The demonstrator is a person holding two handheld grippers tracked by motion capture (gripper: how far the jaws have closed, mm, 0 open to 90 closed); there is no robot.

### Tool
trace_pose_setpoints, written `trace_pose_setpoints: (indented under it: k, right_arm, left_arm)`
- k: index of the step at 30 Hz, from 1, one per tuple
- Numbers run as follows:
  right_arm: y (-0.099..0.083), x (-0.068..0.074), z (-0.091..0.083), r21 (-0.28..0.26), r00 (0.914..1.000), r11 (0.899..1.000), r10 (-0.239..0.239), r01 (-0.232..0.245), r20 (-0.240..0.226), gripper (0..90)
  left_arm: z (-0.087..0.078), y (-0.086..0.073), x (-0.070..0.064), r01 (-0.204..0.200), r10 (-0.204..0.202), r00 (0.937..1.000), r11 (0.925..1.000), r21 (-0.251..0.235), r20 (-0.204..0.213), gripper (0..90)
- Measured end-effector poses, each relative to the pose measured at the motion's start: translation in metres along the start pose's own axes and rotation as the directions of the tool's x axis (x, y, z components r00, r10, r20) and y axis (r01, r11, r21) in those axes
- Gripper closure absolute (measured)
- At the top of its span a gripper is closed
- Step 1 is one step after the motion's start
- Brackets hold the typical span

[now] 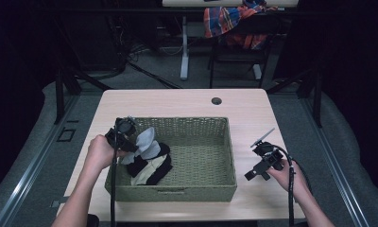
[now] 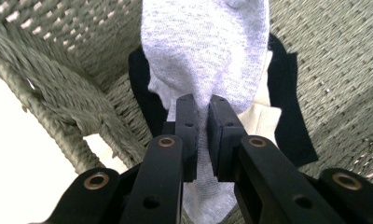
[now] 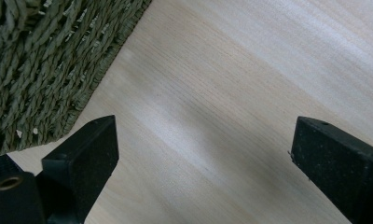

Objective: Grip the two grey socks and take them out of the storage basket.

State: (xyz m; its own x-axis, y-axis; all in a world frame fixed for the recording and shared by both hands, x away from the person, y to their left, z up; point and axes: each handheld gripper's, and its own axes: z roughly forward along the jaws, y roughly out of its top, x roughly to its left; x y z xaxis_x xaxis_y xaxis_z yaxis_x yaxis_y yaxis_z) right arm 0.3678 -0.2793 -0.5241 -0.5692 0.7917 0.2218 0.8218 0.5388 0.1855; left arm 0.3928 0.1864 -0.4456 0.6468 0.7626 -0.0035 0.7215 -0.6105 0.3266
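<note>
While my left tool [image 2: 201, 122] pinched the grey sock [image 2: 205, 51] above the dark pile [image 1: 149, 168] at the basket's [image 1: 201, 191] left end, probably to lift it clear, my right tool [image 3: 203, 154] waited spread over bare desk [image 3: 231, 93].
</note>
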Motion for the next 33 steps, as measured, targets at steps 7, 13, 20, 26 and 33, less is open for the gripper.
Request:
trace_pose_setpoints:
  k: [7, 13, 20, 26, 33]
  right_arm:
    - [0.0, 0.0, 0.0, 0.005, 1.0, 1.0, -0.003, 0.003, -0.001, 7.3]
    - [-0.002, 0.002, 0.004, -0.045, 0.999, 0.998, 0.042, -0.043, -0.017, 7.3]
    - [0.0, 0.0, 0.0, 0.008, 1.0, 1.0, 0.0, 0.0, 0.003, 7.2]
    - [0.0, 0.002, 0.002, -0.011, 0.9998, 1.0, 0.017, -0.017, -0.005, 7.2]
    - [0.0, 0.0, 0.0, 0.0, 1.0, 1.0, 0.005, -0.005, 0.002, 7.2]
  left_arm:
    - [-0.01, 0.008, -0.004, -0.015, 0.014, 0.9997, 0.999, -0.043, -0.018, 83.9]
    - [-0.02, 0.01, -0.004, -0.01, 0.006, 0.9988, 0.9962, -0.087, -0.048, 83.9]
    - [-0.033, 0.009, -0.002, -0.009, 0.0, 0.9966, 0.9939, -0.11, -0.082, 84.1]
    - [-0.042, 0.006, 0.003, 0.005, -0.018, 0.9943, 0.9922, -0.125, -0.105, 84.4]
    - [-0.054, -0.002, 0.012, 0.029, -0.051, 0.9897, 0.9869, -0.159, -0.134, 84.6]
